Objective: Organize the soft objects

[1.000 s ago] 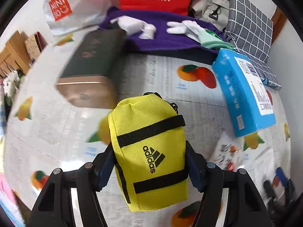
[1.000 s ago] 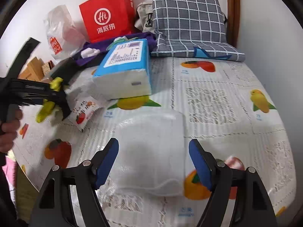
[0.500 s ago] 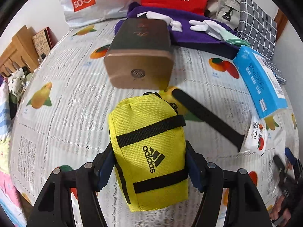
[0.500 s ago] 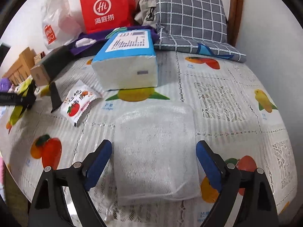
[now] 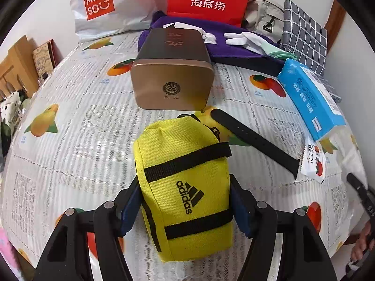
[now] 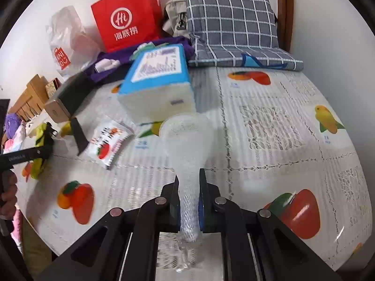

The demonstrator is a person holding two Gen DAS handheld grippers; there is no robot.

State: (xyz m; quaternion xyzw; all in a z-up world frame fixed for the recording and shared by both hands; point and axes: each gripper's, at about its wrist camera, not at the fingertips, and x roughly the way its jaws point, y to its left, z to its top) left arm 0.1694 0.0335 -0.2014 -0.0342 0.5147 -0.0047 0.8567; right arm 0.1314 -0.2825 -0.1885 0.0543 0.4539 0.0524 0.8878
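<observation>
Left gripper (image 5: 186, 208): jaws clamped on both sides of the yellow adidas pouch (image 5: 185, 194), lower centre of the frame.
Right gripper (image 6: 189, 201): jaws have just closed narrow, pinching the white foam net sleeve (image 6: 187, 149); its free end fans out at frame centre.
Bed (image 6: 269, 126): fruit-print cover.
Tissue pack (image 6: 159, 86): blue, above the sleeve.
Tin (image 5: 173, 72): gold-ended, above the pouch.
</observation>
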